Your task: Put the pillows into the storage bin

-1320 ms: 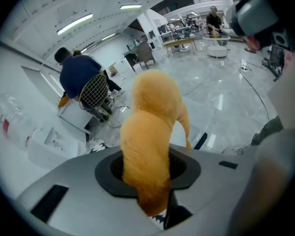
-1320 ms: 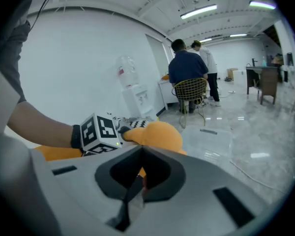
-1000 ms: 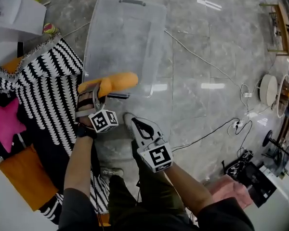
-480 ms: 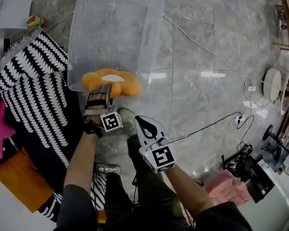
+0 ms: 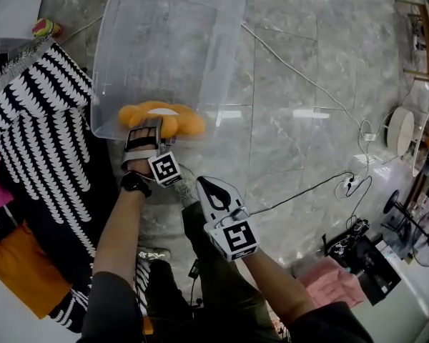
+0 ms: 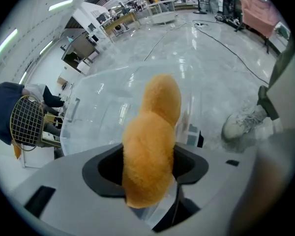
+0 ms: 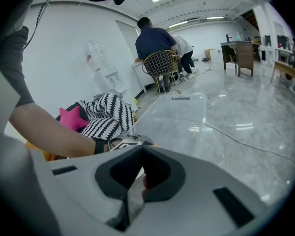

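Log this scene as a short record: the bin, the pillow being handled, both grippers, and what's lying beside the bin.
bin: clear storage bin, open top, on the floor
pillow: orange pillow at the bin's near wall, between the left gripper's jaws
left gripper: jaws have just been opening
right gripper: shut, empty, outside the bin
beside bin: black-and-white fabric, pink star pillow

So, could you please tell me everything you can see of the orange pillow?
The orange pillow is soft, fuzzy plush with rounded lobes and a white patch on top. It lies across the near end of the clear storage bin, apparently just inside its near wall. One lobe stands between the jaws of the left gripper, which have just been opening; the plush looks pinched there. Whether it rests on the bin's floor I cannot tell.
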A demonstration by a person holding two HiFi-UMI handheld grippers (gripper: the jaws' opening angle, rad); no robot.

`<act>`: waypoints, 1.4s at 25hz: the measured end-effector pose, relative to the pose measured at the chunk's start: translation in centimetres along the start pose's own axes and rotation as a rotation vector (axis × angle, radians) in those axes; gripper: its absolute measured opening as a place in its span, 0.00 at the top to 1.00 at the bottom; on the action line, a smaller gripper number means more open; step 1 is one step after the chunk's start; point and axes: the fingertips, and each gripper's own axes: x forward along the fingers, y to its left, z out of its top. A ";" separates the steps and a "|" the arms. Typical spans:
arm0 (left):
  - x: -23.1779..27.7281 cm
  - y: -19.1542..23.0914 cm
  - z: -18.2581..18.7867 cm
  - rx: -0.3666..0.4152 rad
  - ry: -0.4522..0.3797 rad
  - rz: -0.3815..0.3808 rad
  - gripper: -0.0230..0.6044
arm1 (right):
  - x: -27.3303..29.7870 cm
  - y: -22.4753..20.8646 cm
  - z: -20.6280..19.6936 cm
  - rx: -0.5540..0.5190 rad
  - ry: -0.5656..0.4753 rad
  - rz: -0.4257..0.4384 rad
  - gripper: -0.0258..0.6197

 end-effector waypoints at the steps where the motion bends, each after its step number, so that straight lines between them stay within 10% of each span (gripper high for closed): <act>1: 0.1 0.0 0.1 -0.015 0.005 -0.012 0.55 | 0.1 -0.2 -0.2 -0.002 0.000 -0.004 0.96; 15: -8.2 5.3 -0.9 -0.356 -0.020 0.026 0.51 | -1.4 1.4 5.3 -0.044 -0.029 0.040 0.96; 25: -22.5 15.2 -10.0 -0.790 -0.038 0.272 0.50 | -1.6 6.6 14.5 -0.210 -0.093 0.144 0.96; 35: -40.3 18.6 -24.2 -1.124 -0.019 0.559 0.49 | -1.9 21.4 23.4 -0.408 -0.152 0.344 0.96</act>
